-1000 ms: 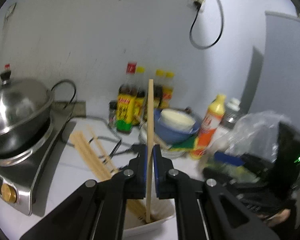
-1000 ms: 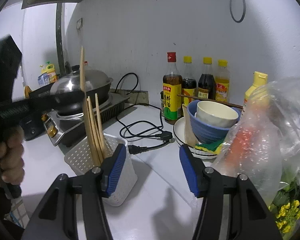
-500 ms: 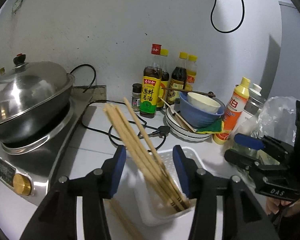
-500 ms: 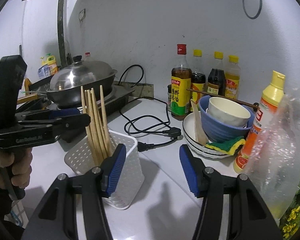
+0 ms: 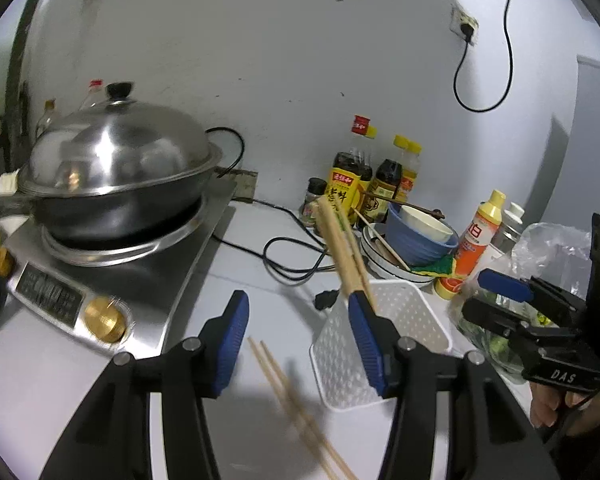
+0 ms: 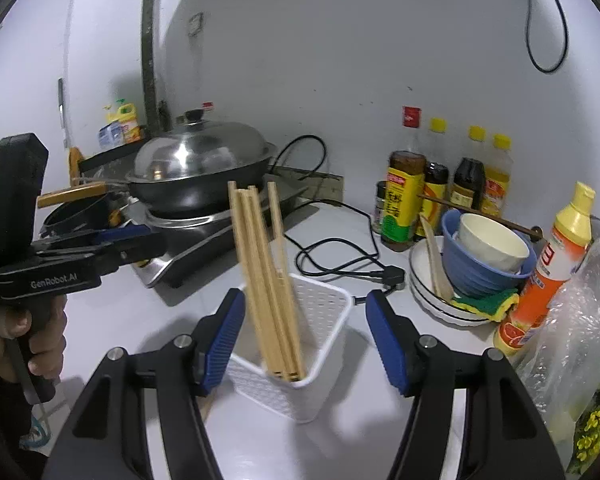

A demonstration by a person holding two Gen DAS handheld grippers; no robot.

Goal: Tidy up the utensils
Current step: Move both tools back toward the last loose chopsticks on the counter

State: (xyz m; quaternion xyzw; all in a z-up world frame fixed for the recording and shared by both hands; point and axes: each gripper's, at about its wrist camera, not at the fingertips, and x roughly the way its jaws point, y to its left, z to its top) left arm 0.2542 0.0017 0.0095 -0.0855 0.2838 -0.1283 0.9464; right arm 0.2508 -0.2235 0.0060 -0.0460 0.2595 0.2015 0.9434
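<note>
A white perforated basket [image 6: 324,300] stands on the counter with several wooden chopsticks [image 6: 260,264] leaning in it. It sits between the fingers of my right gripper [image 6: 306,344], whose jaws are opening; the pads do not press on it. In the left wrist view the basket [image 5: 416,320] and its chopsticks [image 5: 342,248] lie behind the right finger. My left gripper [image 5: 298,340] is empty, its jaws opening, above two loose chopsticks [image 5: 288,392] lying on the counter. A hand holds the left gripper [image 6: 100,248] at the left of the right wrist view.
A lidded wok [image 5: 116,176] sits on a steel induction cooker [image 5: 148,292] at the left. A black cord and plug [image 6: 380,272] cross the counter. Sauce bottles [image 6: 404,200], stacked bowls and plates [image 6: 484,256], an orange squeeze bottle [image 6: 556,264] and a plastic bag [image 6: 580,320] crowd the right.
The left gripper let go of the upright chopstick, which now leans in the basket, and drew back to the left. The right gripper shifted so the basket stands between its widening jaws.
</note>
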